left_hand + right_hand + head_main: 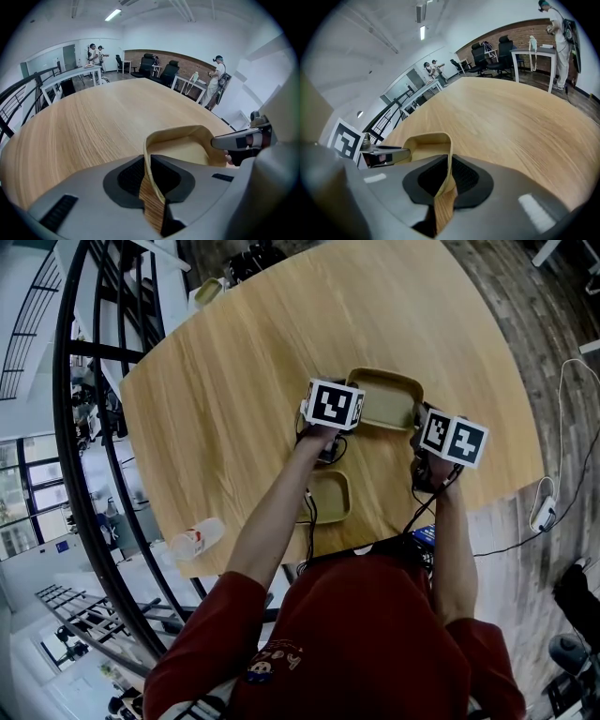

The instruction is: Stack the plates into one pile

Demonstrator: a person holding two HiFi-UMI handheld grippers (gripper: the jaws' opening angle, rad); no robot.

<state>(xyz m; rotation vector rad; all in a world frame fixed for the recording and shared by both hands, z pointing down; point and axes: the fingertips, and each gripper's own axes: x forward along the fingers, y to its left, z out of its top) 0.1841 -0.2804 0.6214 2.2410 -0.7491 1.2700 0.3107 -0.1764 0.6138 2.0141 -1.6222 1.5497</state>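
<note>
The large plate point(386, 401) and small plate point(330, 495) are beige, the table point(234, 381) pale wood-grain, the shirt point(375, 643) dark red.

Head view looks steeply down on the bench point(234, 362); the 2 gripper views sit close, low over it, sharing the far plate point(389, 401).

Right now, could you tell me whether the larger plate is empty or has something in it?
Empty: the larger plate shows only its bare inside.

A light wooden table point(244, 381) fills the middle. A clear plastic bottle point(197, 540) lies on its side at the table's near left corner. A black metal railing point(94, 427) curves past its left edge. Off the right edge, a white cable with an adapter point(544, 514) lies on the plank floor point(525, 296). Black office chairs point(151, 63) stand beyond the far edge.
</note>
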